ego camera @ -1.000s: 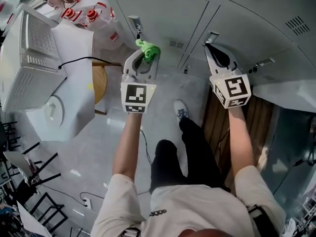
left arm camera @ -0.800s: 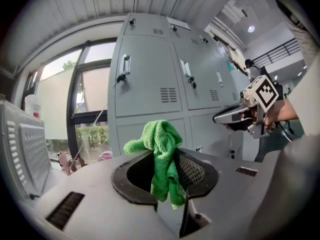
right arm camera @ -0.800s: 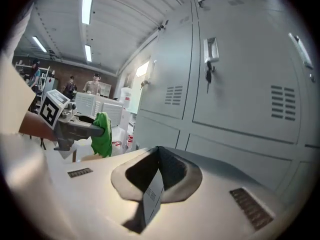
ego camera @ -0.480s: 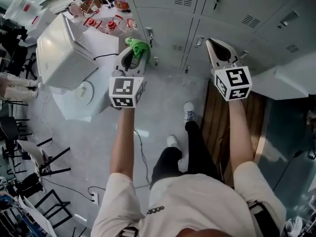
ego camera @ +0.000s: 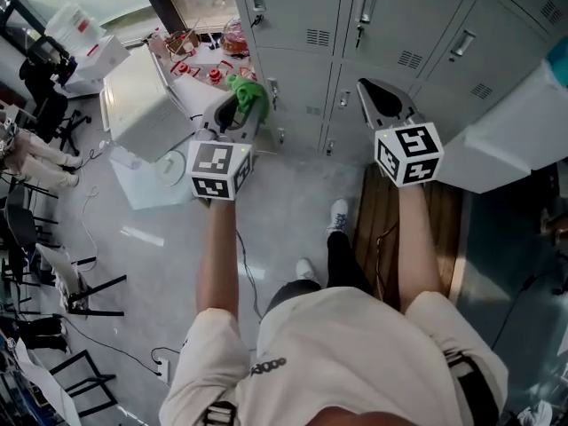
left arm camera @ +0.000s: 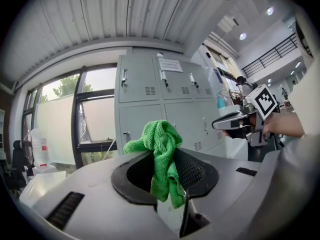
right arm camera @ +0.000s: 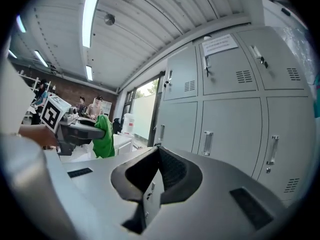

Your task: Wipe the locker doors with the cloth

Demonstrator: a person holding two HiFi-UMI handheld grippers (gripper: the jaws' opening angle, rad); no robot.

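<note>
Cloth, soft, light microfibre by its look, hung bunched in the left gripper, clenched on its middle, just short of the locker doors. That hold left loose folds free for wiping. The right gripper, closed on nothing, faced the doors.

open air ahead of left gripper and right gripper up to the locker doors; white machine off the left one's outer side.
</note>
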